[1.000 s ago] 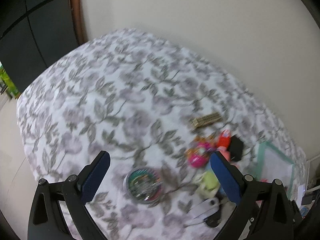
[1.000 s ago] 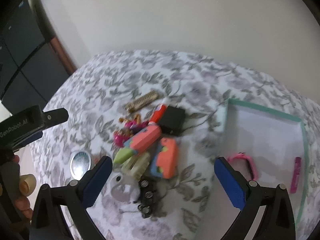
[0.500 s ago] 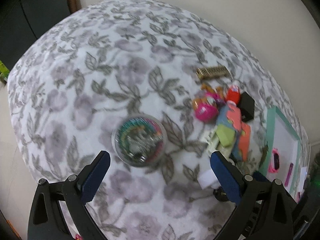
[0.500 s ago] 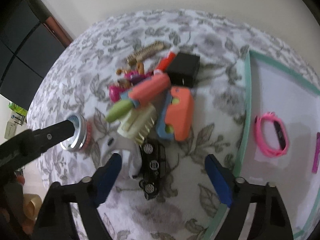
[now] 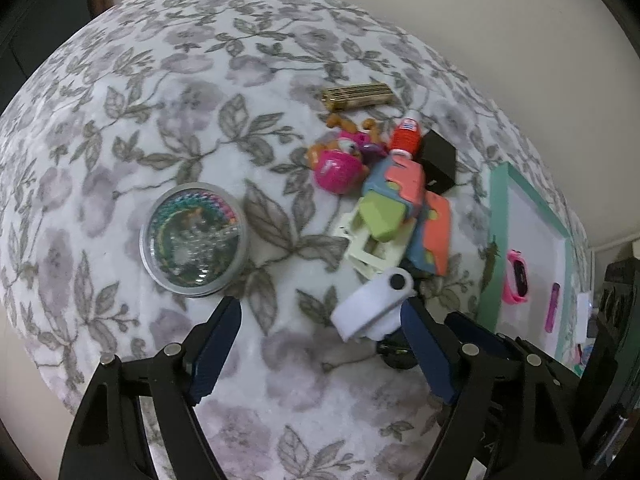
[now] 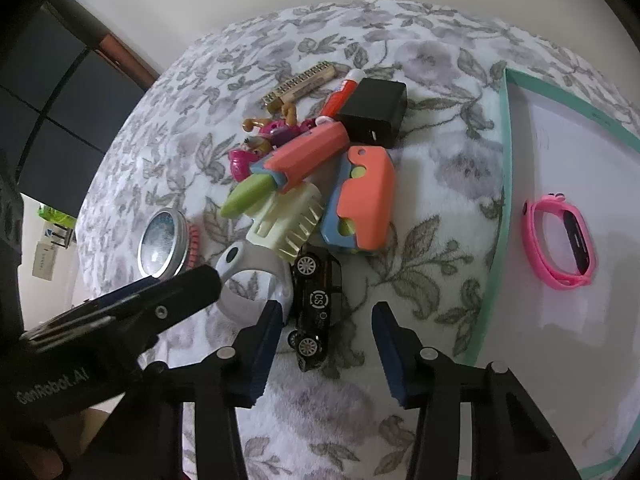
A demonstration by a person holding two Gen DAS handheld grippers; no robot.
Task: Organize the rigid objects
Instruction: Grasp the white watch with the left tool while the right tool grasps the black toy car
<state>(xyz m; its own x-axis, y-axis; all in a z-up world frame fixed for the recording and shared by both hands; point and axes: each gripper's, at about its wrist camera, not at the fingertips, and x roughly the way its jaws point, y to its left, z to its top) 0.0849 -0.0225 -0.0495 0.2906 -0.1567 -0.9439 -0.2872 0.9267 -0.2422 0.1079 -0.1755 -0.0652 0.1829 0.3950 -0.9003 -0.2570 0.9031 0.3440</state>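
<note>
Atop floral blanket [image 5: 168,92] — toy clutter.

Ahead of the jaws:
- orange-blue toy blocks [image 6: 362,202]: 2
- toy car [image 6: 318,300], between the right jaws: 1
- round tin [image 5: 194,238]: 1
- comb [image 5: 358,95]: 1
- black box [image 6: 374,112]: 1
- pink band [image 6: 560,242]: 1
- tray [image 6: 502,184]: 1

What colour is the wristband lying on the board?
Pink, with a black face; clearest in the right wrist view.
</note>
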